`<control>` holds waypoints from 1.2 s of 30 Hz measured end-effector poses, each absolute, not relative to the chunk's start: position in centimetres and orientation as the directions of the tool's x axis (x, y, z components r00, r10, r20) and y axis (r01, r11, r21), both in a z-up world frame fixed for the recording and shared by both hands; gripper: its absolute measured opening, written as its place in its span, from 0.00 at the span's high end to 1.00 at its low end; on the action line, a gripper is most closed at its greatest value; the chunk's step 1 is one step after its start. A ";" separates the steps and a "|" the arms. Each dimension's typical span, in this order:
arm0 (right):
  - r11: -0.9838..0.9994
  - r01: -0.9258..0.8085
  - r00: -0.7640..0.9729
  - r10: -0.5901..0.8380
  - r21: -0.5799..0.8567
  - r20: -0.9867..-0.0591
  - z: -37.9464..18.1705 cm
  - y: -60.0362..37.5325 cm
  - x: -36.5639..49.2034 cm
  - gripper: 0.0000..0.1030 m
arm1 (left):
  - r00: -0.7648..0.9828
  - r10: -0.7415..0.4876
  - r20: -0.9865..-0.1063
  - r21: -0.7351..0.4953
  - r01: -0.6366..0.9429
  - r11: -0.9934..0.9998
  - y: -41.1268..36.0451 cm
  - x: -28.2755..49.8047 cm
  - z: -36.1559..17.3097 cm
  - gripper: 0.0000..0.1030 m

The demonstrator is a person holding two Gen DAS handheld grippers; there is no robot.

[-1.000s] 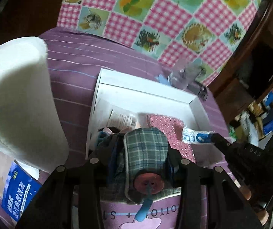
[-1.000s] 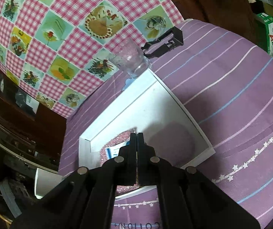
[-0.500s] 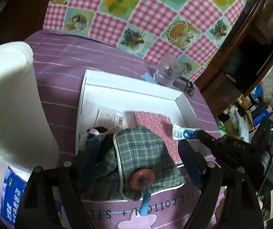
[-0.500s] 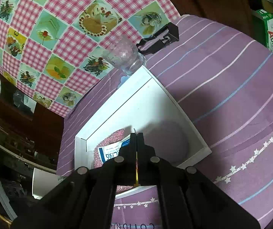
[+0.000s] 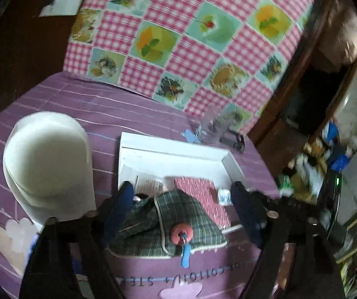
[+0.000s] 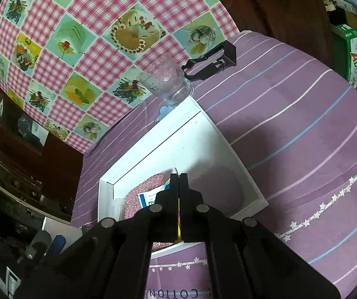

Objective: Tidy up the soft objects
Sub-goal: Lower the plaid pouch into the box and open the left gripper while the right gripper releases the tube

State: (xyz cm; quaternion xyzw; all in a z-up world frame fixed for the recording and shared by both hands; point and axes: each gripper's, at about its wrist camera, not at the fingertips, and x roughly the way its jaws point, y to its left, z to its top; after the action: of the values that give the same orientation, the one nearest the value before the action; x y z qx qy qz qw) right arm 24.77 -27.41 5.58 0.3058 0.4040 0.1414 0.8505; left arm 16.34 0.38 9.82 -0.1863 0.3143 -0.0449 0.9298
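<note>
Two fisheye wrist views covered a bed-like surface under a purple striped cloth, and much of the left one was smeared by motion blur.

The left gripper had its jaws wide apart but closing; the green plaid pouch with a red button lay between the fingers, and neither pad pressed on it. The pouch rested over the near edge of the white tray, its front spilling onto the purple cloth. What lay under the pouch was hidden, and the dark items at its left side were too blurred to name.

Inside the tray, a pink glittery sheet lay toward the near edge, with a printed paper at its left. A small blue-and-white packet lay on the glittery sheet, partly hidden behind the right gripper, whose jaws were pressed together. A thin yellow strip showed in the seam between them; what it was could not be made out.

A clear glass tumbler stood just beyond the tray's far corner, a black clip near it. A white paper roll stood upright left of the tray. A pink checked cloth covered the far end.
</note>
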 end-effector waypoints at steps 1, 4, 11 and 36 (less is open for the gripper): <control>0.774 0.008 0.636 0.485 0.633 -0.601 5.6 -27.4 24.7 0.99 | 0.781 -0.200 -0.592 -0.345 -0.022 0.938 -0.1 16.4 10.0 0.61; 0.770 0.013 0.638 0.484 0.637 -0.598 5.5 -27.7 24.6 0.99 | 0.703 -0.219 -0.677 -0.286 0.023 0.958 -1.6 16.9 9.5 0.84; 0.745 0.023 0.633 0.505 0.667 -0.586 5.3 -28.5 24.6 0.99 | 0.591 -0.119 -0.798 -0.062 0.116 0.991 -5.2 17.6 6.7 0.85; 0.862 0.091 0.568 0.367 0.499 -0.736 6.2 -28.3 24.8 0.49 | 0.772 -0.155 -0.617 -0.223 0.018 0.975 -2.6 16.1 10.2 0.24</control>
State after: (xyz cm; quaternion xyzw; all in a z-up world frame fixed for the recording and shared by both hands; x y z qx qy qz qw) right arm 24.79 -28.28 6.21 0.2501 0.4574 0.0813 0.8495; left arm 16.08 -2.60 10.24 -0.1025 0.3346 -0.0462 0.9356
